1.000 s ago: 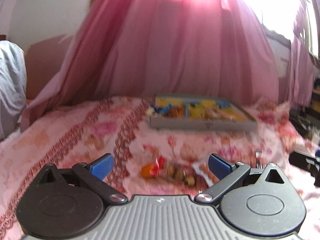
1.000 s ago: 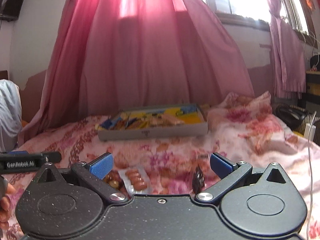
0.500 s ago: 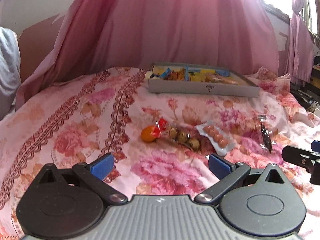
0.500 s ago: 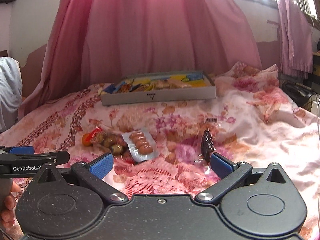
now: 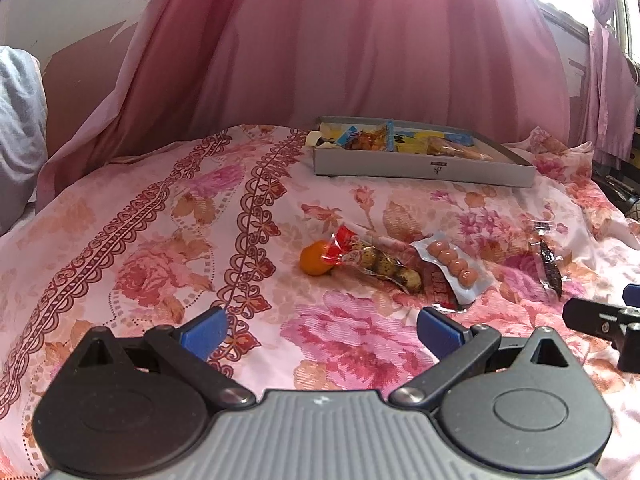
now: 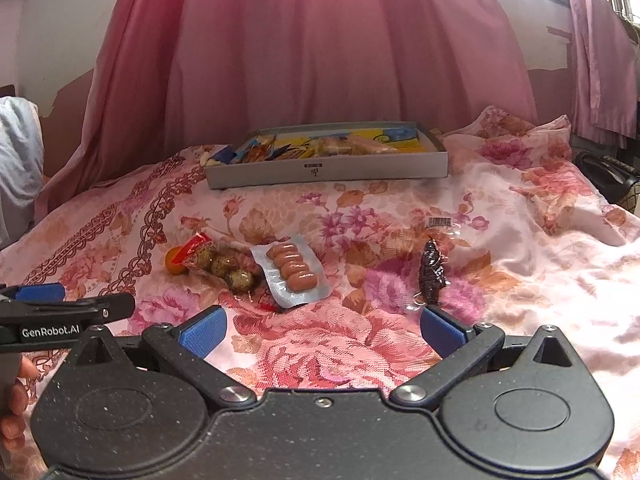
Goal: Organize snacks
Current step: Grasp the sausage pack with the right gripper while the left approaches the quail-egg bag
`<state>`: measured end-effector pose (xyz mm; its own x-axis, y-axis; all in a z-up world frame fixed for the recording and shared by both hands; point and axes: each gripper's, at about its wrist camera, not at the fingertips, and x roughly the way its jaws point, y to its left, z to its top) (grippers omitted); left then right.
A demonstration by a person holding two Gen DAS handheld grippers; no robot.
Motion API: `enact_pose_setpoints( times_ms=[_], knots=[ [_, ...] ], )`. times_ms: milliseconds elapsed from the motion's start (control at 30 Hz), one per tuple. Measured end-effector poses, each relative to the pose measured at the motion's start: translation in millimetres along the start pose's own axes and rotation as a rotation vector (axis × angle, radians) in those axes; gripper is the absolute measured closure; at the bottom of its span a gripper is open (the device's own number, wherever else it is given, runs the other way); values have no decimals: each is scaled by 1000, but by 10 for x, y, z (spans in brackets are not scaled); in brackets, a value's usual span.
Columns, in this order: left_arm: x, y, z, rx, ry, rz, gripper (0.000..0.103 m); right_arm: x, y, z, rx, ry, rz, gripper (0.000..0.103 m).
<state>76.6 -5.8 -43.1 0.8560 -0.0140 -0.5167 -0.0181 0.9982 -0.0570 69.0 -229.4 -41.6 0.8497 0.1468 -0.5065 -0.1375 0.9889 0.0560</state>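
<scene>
In the left wrist view, the left gripper [image 5: 322, 330] hangs over the flowery bedspread [image 5: 140, 240] with its blue jaws spread wide and nothing between them. The snacks lie farther away, past the jaw tips. A small orange [image 5: 314, 263] touches a bag of speckled eggs [image 5: 376, 262]. Just right of that bag lies a pack of little sausages [image 5: 452, 266], close to the right jaw tip. A dark snack in a clear wrapper [image 5: 549, 264] lies farther right, apart from the rest. A grey box [image 5: 420, 168] full of snacks sits at the far side of the bed, by the pink curtain [image 5: 360, 40]. The right gripper's finger pokes in at the right edge.

In the right wrist view, the right gripper [image 6: 323, 327] also has its jaws spread wide and empty. The sausage pack [image 6: 292, 270] and the egg bag [image 6: 224, 264] lie beyond the left jaw. The dark snack [image 6: 433, 270] lies just beyond the right jaw tip. The grey box [image 6: 328, 170] sits far back. A hand [image 6: 16, 396] shows at the left edge.
</scene>
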Motion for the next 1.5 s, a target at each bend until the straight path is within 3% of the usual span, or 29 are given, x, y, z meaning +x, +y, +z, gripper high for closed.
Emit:
enact_pose_setpoints(
  times_ms=[433,733,867,1000,1167,1233,1300,1500],
  knots=[
    [354,-40,154,-31,83,-37,0,397,-172,87,-88,32,62,1],
    [860,-204,378,-164,126,-59,0,1023,-242,213,-206,84,178,1],
    [1119,-237,453,-217,176,-11,0,1312,-173,257,-251,123,199,3],
    [1264,-242,466,-225,201,49,0,1531,-102,286,-234,164,209,8],
    [1316,-194,452,-261,221,37,1,1768,-57,321,-209,201,216,17],
    [1322,-186,442,-269,229,23,1,1772,-73,348,-197,186,236,34],
    [1321,-188,437,-277,234,12,0,1731,-73,335,-215,177,254,43],
    [1379,-278,480,-315,253,21,0,1427,-184,151,-258,160,239,45]
  ],
)
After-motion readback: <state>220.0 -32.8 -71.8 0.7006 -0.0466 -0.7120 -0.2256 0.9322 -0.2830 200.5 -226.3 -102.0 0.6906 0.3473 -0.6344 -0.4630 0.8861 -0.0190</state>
